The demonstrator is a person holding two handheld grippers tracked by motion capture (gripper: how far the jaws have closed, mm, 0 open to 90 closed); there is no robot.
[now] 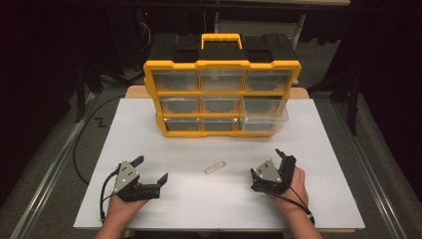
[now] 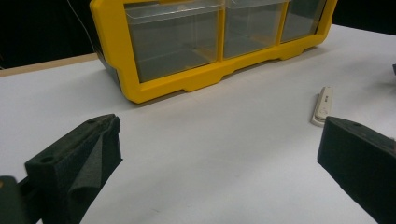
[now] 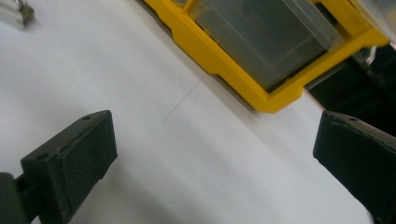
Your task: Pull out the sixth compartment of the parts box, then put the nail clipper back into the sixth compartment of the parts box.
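1. Left gripper (image 1: 153,170) rests near the white board's (image 1: 149,129) front edge, jaws spread wide and holding nothing.
2. Right gripper (image 1: 281,160) likewise gapes wide.
3. Between them, on bare board, lies a small white stick (image 1: 215,167), well short of the yellow drawer organizer (image 1: 222,93).

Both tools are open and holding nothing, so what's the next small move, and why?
Probably ease the left tool toward the small white piece. It lies loose on the table between both tools, and the organizer's bottom right drawer stands pulled out.
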